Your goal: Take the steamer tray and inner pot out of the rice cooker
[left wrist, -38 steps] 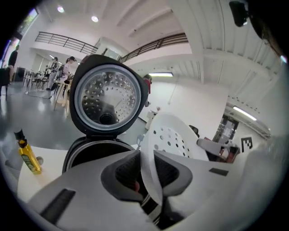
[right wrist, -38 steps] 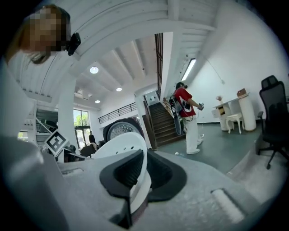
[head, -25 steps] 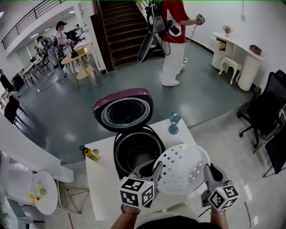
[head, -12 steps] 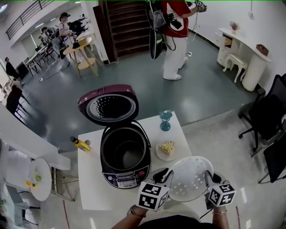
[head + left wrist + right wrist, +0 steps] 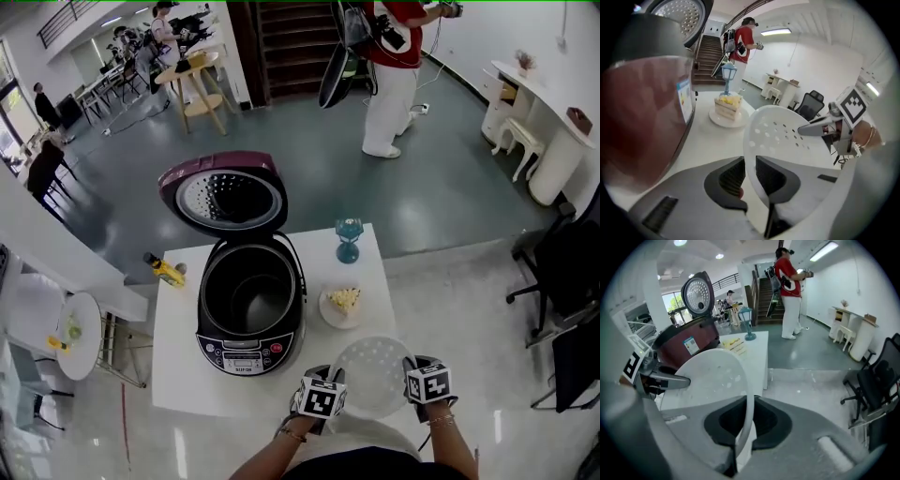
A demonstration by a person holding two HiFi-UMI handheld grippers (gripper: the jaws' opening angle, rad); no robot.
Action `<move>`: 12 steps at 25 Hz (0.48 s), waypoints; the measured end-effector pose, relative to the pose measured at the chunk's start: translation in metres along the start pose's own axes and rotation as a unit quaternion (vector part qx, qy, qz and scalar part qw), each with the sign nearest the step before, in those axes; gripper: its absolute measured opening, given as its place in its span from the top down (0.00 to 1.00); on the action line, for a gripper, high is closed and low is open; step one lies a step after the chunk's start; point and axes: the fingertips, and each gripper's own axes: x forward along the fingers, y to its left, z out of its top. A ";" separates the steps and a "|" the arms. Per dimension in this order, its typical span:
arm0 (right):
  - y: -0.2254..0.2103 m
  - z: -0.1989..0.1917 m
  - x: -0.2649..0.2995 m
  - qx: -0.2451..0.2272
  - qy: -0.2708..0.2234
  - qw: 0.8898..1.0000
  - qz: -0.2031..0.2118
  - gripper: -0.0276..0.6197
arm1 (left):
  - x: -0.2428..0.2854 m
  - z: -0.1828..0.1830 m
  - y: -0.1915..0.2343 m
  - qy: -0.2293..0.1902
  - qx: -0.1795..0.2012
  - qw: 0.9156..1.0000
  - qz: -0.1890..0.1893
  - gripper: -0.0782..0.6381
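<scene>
Left gripper (image 5: 323, 377) sat low in head view, close to torso, pointed forward and steeply down, marker cube up. Jaws nearly together, pads clamped on left rim of steamer tray (image 5: 375, 373). Right gripper (image 5: 413, 364) mirrored it on opposite rim, jaws pinched tight on thin edge. Gripper tips angled in toward each other, roughly level. Both forearms came in from bottom edge of head view. Left wrist (image 5: 289, 434) and right wrist (image 5: 439, 421) kept near body, thin band on each.
</scene>
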 end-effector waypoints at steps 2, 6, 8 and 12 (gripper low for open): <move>0.000 -0.001 0.013 -0.015 0.016 1.000 -0.001 0.94 | 0.010 -0.009 0.005 0.009 -0.004 1.000 0.012 0.79; 0.002 -0.001 0.028 -0.029 0.038 0.999 0.004 0.94 | 0.013 -0.023 0.018 0.026 -0.009 0.999 0.033 0.79; 0.004 0.003 0.035 -0.033 0.042 0.999 0.007 0.94 | 0.010 -0.028 0.025 0.028 -0.013 0.999 0.039 0.78; 0.015 0.007 0.050 -0.054 0.055 0.997 0.021 0.94 | -0.002 -0.031 0.032 0.016 -0.030 0.998 0.050 0.77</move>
